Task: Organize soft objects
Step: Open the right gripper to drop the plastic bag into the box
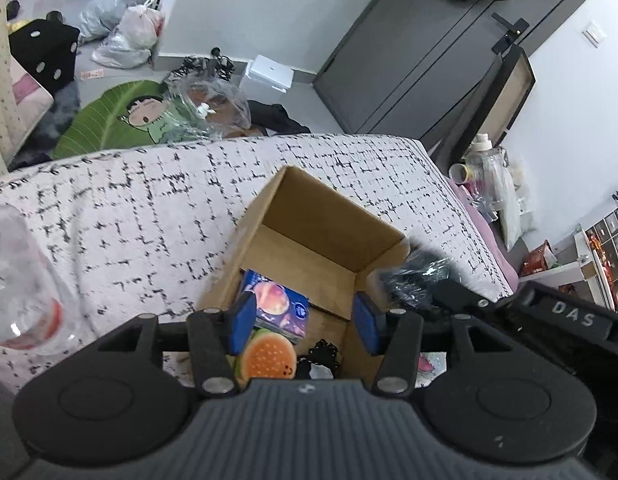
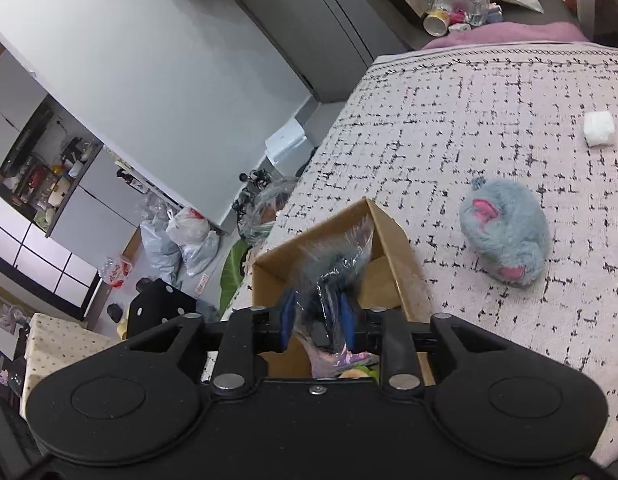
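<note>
One cardboard box (image 1: 325, 240) on the bed (image 1: 109, 208). Inside: one tissue pack (image 1: 281, 304), one burger-shaped toy (image 1: 269, 358). Outside: one grey plush (image 2: 505, 232) at three o'clock, one white wad (image 2: 599, 128) at two o'clock, one clear bottle (image 1: 21, 280) at nine o'clock.

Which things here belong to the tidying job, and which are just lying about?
Job: cardboard box; burger toy and tissue pack inside; plastic-wrapped item in right claw; grey plush; white wad.
Lying about: floor bags; leaf cushion; clear bottle.
</note>
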Demonstrator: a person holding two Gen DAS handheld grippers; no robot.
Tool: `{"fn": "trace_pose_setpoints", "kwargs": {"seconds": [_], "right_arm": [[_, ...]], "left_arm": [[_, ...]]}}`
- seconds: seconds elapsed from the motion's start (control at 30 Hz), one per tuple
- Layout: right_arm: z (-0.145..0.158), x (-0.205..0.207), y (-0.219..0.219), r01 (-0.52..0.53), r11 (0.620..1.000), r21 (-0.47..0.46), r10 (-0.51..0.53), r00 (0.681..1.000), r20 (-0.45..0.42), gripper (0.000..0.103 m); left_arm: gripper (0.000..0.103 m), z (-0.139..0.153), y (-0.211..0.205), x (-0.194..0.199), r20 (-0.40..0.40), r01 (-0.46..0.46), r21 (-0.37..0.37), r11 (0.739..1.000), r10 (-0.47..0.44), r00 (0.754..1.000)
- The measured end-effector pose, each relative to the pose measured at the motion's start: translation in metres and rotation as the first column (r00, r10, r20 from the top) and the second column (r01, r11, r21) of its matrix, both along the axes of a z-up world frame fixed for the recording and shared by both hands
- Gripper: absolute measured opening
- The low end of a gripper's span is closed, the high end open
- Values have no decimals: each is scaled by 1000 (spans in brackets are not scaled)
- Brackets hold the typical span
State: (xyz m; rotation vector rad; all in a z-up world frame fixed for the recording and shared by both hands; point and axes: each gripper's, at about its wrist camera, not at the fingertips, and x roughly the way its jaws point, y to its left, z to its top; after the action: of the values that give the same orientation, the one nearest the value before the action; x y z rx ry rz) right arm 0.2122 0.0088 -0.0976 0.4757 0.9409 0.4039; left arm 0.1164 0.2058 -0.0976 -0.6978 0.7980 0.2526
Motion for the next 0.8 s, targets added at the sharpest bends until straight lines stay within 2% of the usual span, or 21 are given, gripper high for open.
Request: {"fn": "trace_pose_setpoints", "kwargs": {"seconds": [0.03,0.07,0.17,0.33,0.4,0.57,0.67,0.8], "right_arm": [[1,-2,-1,2,1000,2,-2,1000,1,36],[2,-3,-3,7,1000,5,-7,1000,5,41],[7,-7,-12,24,1000,3,-24,1000,17,46],[16,-11,-36,44,999,14,-45,998,37,54],[21,-12,-48,55,998,11,-55,997,48,56],[31,-14,-77,80,997,-4,-80,993,84,71],[36,-16,-93,95,995,-11,-94,990,102,79],[38,-16,-113,112,994,-15,-110,987,114,84]], "left_arm": [[53,2,0,-1,1,1,5,1000,-1,1000],[59,4,0,-2,2,2,12,1000,-2,1000],[72,9,-5,-3,5,2,45,999,-2,1000],[75,20,-17,-3,-7,21,95,995,-21,1000],[79,27,-23,-5,-1,23,118,993,-23,1000],[88,40,-43,-7,23,41,167,985,-46,999],[89,45,-54,-6,18,49,182,982,-54,998],[92,52,-71,-3,13,73,210,975,-77,997]]}}
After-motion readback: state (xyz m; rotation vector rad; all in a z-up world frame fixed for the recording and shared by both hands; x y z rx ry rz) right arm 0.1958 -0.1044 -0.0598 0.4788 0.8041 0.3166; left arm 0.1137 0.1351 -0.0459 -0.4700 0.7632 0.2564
